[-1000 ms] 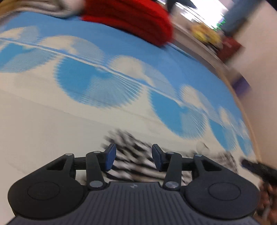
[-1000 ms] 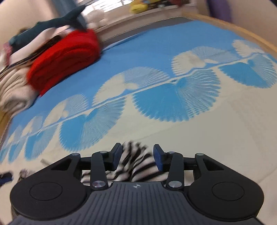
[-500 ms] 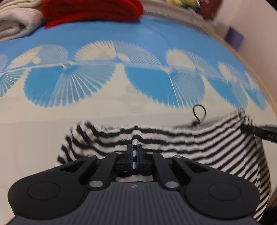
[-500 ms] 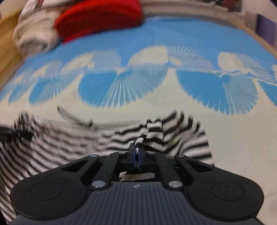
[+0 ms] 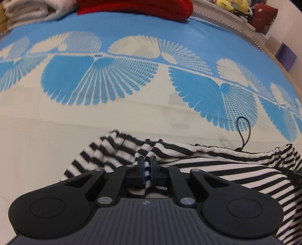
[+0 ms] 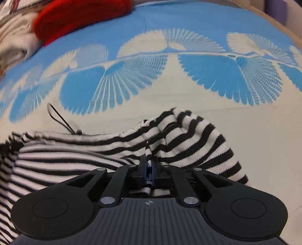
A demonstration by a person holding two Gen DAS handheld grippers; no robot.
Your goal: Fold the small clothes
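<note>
1. Fingers (image 5: 140, 169) of the left gripper (image 5: 147, 168) are clenched on a bunched fold of the striped garment (image 5: 217, 165), with only a thin slip of cloth between the blue pads.
2. Fingers (image 6: 153, 167) of the right gripper (image 6: 148, 169) are likewise clamped on the striped garment (image 6: 85, 150), pinching a fold at its other end.
3. Stretched between the two grips, the black-and-white striped garment has its upper hem running just ahead of both pairs of fingers, and a loose lobe bulges outward beyond each grip. It appears lifted off the bedspread (image 5: 132, 116), though how far cannot be told.
4. A thin dark loop (image 5: 243, 130) sticks up from the hem, to the right of the left fingers and to the left of the right ones.
5. Far ahead of the fingers lie a red knit (image 5: 135, 7) and a cream knit (image 5: 28, 11), folded side by side at the back of the bedspread.
6. Risks, as I judge them: each pinch holds a crumpled wad, not a clean edge, so a layer could slip out under tension; unequal pulls would skew the hem and give a crooked fold; the loose lobes may tuck under when laid down; the loop could snag a finger.
7. Count: two grippers, one striped garment, one loop, two folded knits, one bedspread.
</note>
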